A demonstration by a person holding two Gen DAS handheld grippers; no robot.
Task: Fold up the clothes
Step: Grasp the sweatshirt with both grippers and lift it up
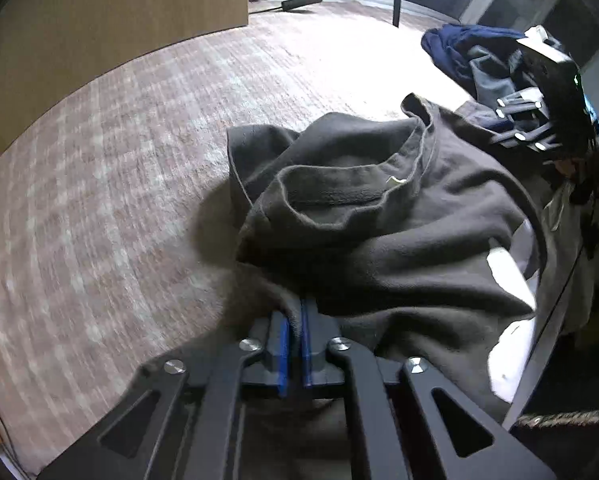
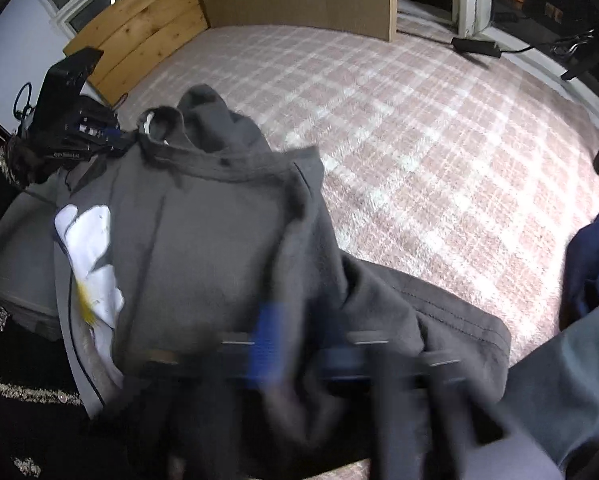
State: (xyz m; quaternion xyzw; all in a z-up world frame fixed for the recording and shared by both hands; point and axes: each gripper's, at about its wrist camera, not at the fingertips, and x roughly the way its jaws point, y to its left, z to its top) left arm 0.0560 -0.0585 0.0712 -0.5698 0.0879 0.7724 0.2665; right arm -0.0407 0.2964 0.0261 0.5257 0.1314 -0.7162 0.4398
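A dark grey shirt [image 1: 399, 240] with a white flower print hangs bunched above the carpet, its collar open toward me. My left gripper [image 1: 295, 316] is shut on the shirt's edge, with cloth pinched between its blue pads [image 1: 284, 344]. In the right wrist view the same grey shirt [image 2: 219, 248] drapes over my right gripper [image 2: 299, 344], which is blurred by motion; cloth lies between its blue pads [image 2: 265, 340] and it holds the shirt. Each gripper shows in the other's view, the right one [image 1: 539, 120] at the far right, the left one [image 2: 75, 120] at the far left.
A pink and white checked carpet [image 2: 439, 168] covers the floor. A pile of navy and grey clothes [image 1: 479, 56] lies at the back right. Wooden panels [image 2: 147, 28] and a cardboard sheet [image 1: 111, 12] stand along the far edge. A black power adapter [image 2: 475, 46] lies by the doorway.
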